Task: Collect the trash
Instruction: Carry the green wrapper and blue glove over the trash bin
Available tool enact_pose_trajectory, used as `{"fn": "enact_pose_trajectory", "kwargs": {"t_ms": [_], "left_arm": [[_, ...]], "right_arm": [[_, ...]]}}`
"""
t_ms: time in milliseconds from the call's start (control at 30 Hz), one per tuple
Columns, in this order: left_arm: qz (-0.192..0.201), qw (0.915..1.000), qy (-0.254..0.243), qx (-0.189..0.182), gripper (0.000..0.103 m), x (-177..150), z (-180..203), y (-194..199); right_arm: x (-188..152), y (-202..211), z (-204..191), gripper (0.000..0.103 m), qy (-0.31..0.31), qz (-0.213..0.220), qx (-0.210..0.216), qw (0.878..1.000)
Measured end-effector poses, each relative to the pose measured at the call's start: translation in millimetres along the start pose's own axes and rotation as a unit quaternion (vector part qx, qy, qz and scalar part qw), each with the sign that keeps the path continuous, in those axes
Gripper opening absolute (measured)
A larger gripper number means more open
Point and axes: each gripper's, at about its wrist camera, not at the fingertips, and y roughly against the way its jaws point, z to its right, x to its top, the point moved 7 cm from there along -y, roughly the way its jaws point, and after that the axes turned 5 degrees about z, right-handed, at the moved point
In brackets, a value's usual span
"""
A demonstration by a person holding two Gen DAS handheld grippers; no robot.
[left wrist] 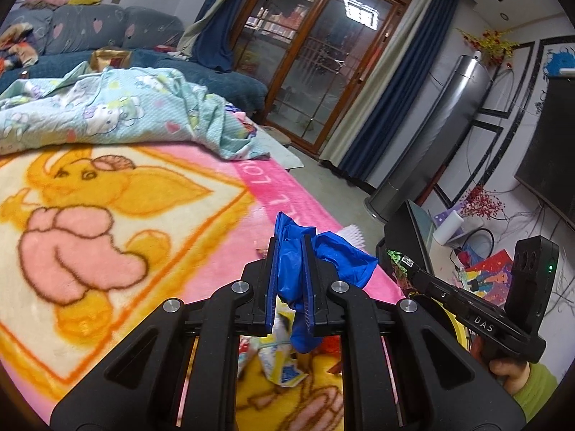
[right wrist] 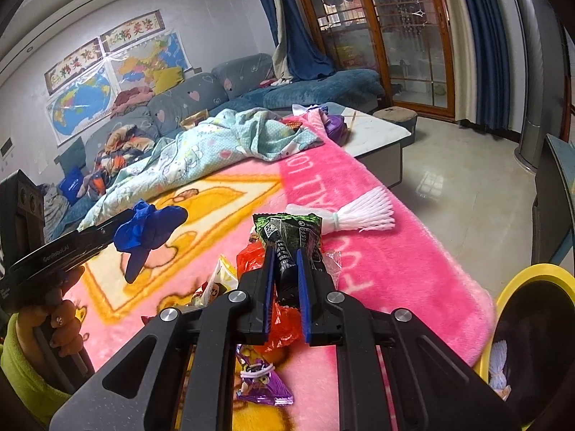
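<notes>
The left gripper (left wrist: pixel 290 280) has its jaws clamped on a crumpled blue plastic bag (left wrist: pixel 323 255), held in the air above the pink blanket (right wrist: pixel 395 258). The right gripper (right wrist: pixel 285 287) has its jaws clamped on a green-black snack wrapper (right wrist: pixel 287 233), also lifted off the blanket. Beneath it lie an orange wrapper (right wrist: pixel 284 323), a purple wrapper (right wrist: pixel 264 384) and a white foam net (right wrist: pixel 359 219). A yellow-rimmed bin (right wrist: pixel 521 276) stands just beside the blanket's right edge.
</notes>
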Motion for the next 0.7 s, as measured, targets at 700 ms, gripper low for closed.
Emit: {"fn": "enact_pose_trajectory", "kwargs": {"t_ms": [700], "left_arm": [[-0.011, 0.9962, -0.067, -0.054, 0.007, -13, 78, -12]], "right_arm": [[6, 49, 47, 0.012, -0.042, 0.037, -0.044, 0.997]]}}
